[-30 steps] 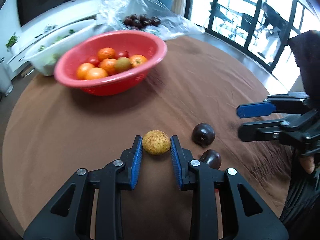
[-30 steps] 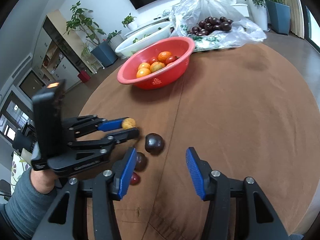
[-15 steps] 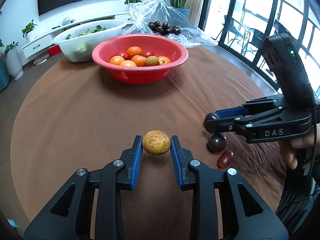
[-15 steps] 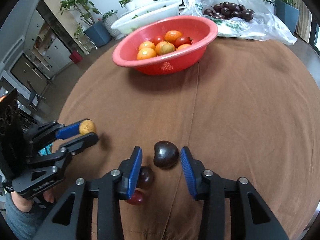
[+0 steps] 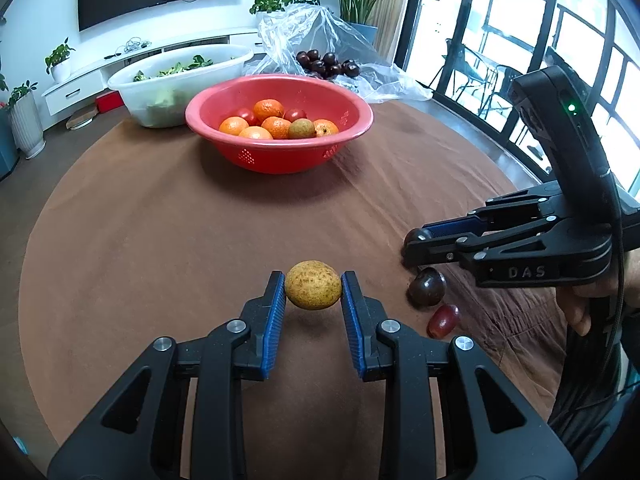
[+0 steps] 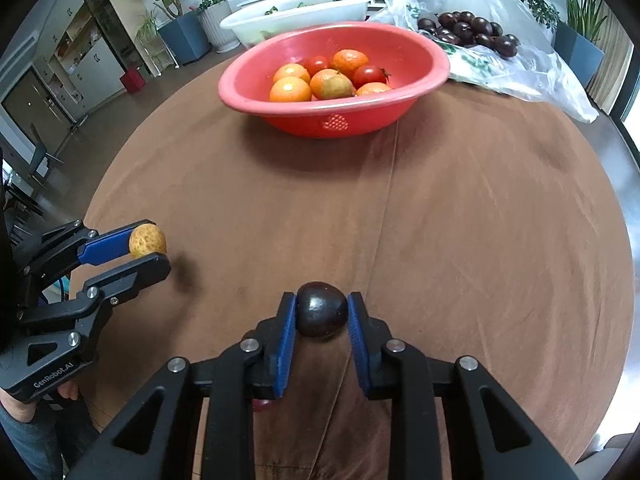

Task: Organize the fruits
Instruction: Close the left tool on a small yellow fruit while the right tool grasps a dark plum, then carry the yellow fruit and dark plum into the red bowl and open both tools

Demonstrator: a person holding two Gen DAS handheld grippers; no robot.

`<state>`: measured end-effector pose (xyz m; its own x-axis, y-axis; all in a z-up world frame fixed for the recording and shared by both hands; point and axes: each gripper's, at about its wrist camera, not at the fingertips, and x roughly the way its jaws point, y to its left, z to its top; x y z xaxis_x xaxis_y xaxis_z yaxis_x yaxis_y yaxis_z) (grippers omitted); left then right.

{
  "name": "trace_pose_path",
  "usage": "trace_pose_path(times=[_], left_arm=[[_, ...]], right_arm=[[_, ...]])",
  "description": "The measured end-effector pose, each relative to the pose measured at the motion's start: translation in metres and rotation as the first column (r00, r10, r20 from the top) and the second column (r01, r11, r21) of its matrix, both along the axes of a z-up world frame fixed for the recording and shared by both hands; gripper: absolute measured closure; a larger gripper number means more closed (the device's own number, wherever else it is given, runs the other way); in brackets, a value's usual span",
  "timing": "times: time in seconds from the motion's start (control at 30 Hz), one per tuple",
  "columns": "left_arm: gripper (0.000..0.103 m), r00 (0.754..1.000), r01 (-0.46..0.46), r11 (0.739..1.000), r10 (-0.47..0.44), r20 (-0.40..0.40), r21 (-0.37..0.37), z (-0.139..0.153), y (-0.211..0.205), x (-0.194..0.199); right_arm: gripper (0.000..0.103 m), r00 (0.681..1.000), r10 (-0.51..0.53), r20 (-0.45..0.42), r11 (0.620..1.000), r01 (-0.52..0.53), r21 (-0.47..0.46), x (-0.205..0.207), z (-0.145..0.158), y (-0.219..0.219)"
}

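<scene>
Now the left gripper (image 5: pixel 313 295) pinches a yellow fruit (image 5: pixel 313 285) in its jaws; the right gripper (image 6: pixel 321 314) clamps a dark plum (image 6: pixel 321 309). Far off stands the red basket (image 5: pixel 352 128); another plum (image 5: pixel 427 287) and a grape (image 5: pixel 443 316) lie near right on the tabletop (image 5: pixel 160 220).

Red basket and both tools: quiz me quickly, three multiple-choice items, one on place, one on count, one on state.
1. Where is the yellow speckled fruit?
A. in the red basket
B. between the left tool's pads
C. in the plastic bag

2. How many fruits lie loose on the brown cloth beside the right tool?
A. none
B. two
C. five

3. The right tool is:
A. wide open
B. shut on the dark plum
C. inside the basket

B, the pads pinch it; B, the left wrist view shows a dark fruit and a red one; B, both pads touch it.
</scene>
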<state>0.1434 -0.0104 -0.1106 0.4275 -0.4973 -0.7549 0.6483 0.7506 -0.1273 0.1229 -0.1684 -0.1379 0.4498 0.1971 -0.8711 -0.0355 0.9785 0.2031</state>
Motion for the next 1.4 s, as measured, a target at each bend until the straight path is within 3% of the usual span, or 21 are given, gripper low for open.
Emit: trace_pose_path(times=[0.37, 0.57, 0.83, 1.1, 1.4], left_arm=[[0.077, 0.999, -0.029, 1.000, 0.030, 0.040, -0.010, 0.026, 0.007, 0.012], [0.077, 0.993, -0.066, 0.998, 0.067, 0.099, -0.007, 0.058, 0.008, 0.043], [0.077, 0.991, -0.056, 0.998, 0.055, 0.121, 0.002, 0.080, -0.025, 0.099], [0.077, 0.994, -0.048, 0.999, 0.046, 0.100, 0.020, 0.067, -0.062, 0.139], [0.076, 0.998, -0.056, 0.998, 0.054, 0.043, 0.042, 0.026, -0.080, 0.163]], right_arm=[[0.075, 0.989, -0.100, 0.111, 0.994, 0.093, 0.065, -0.010, 0.038, -0.059], [0.075, 0.961, -0.187, 0.205, 0.980, 0.169, 0.100, 0.005, 0.081, -0.111], [0.075, 0.943, -0.114, 0.313, 0.992, 0.092, 0.084, 0.061, 0.120, -0.097], [0.075, 0.949, -0.035, 0.312, 0.998, 0.017, 0.063, 0.107, 0.113, -0.068], [0.075, 0.971, -0.009, 0.240, 1.000, 0.004, 0.023, 0.133, 0.076, -0.060]])
